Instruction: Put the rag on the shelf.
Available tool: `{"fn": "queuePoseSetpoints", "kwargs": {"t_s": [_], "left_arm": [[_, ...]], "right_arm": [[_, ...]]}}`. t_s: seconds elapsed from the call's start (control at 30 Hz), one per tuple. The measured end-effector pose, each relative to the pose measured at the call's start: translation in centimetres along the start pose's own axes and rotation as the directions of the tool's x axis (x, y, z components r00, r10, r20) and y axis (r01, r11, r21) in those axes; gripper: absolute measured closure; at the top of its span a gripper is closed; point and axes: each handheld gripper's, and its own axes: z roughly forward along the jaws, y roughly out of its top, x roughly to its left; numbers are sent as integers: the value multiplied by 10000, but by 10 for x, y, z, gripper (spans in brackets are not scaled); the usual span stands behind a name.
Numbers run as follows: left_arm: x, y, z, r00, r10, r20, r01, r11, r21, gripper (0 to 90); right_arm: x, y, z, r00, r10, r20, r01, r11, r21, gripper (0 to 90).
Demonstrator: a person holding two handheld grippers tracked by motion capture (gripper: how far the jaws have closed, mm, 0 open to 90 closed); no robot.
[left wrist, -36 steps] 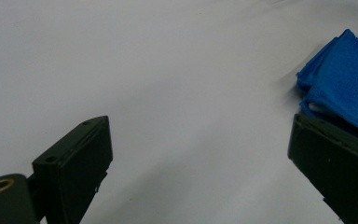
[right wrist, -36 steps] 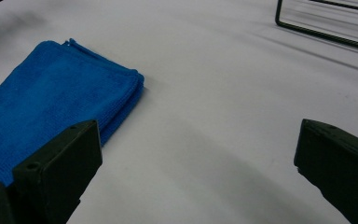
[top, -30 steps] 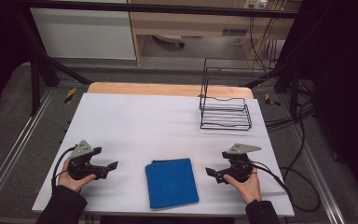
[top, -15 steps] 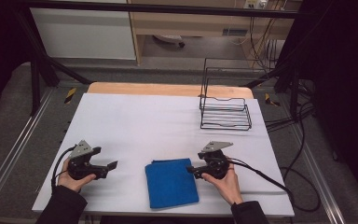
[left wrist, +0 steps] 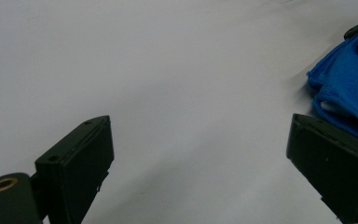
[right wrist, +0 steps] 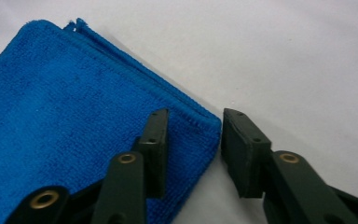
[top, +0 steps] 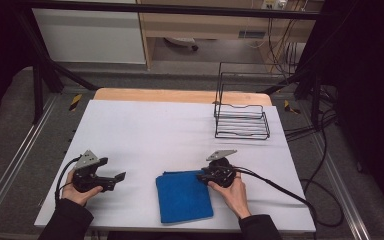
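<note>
The right gripper had just been closing, fingers straddling the folded blue microfibre cloth's corner, not yet gripping; the left gripper gaped empty.

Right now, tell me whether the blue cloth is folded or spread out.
Folded. The blue cloth lies as a compact rectangle on the table, with stacked layers showing along its edge in the left gripper view.

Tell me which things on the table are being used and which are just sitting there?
Being used:
- blue cloth, folded flat
- right gripper, its jaws just closing around the cloth's corner, not yet pinching it

Just sitting there:
- black wire rack at the far right
- left gripper, open and apart from the cloth
</note>
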Motion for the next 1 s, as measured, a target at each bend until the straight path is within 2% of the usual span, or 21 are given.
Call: {"fn": "queuePoseSetpoints", "kwargs": {"t_s": [0.2, 0.33, 0.57, 0.63, 0.67, 0.7, 0.8, 0.93, 0.97, 1.0], "left_arm": [[-1, 0, 1, 10000, 26, 2, -26, 10000, 38, 75], [0, 0, 1, 10000, 10, -23, -10, 10000, 27, 76], [0, 0, 0, 10000, -9, -52, 9, 10000, 6, 77], [0, 0, 0, 10000, -17, -58, 17, 10000, -7, 78], [0, 0, 0, 10000, -21, -73, 21, 10000, 3, 78], [0, 0, 0, 10000, -21, -73, 21, 10000, 3, 79], [0, 0, 0, 10000, -20, -73, 20, 10000, 12, 79], [0, 0, 0, 10000, 16, -80, -16, 10000, 15, 79], [0, 0, 0, 10000, -14, -83, 14, 10000, 9, 80], [0, 0, 0, 10000, -22, -85, 23, 10000, 18, 80]], "right_arm": [[0, 0, 2, 9993, 338, -154, -337, 9994, 40, 715], [-1, 1, 3, 9963, 752, -425, -747, 9971, 115, 811], [-1, 3, 2, 9927, 1069, -549, -1068, 9943, 56, 857], [-2, 6, 1, 9940, 959, -525, -959, 9954, 21, 860], [-1, 11, 0, 9970, 672, -390, -673, 9977, -16, 860], [-1, 11, 0, 9970, 672, -390, -673, 9977, -16, 860], [1, 25, 2, 9998, 26, -185, -27, 10000, -66, 860], [-1, 36, 7, 9995, -320, -89, 319, 9994, -108, 861], [-1, 43, 10, 9984, -555, 43, 555, 9984, -115, 860], [-1, 43, 10, 9984, -555, 43, 555, 9984, -115, 860]]}}
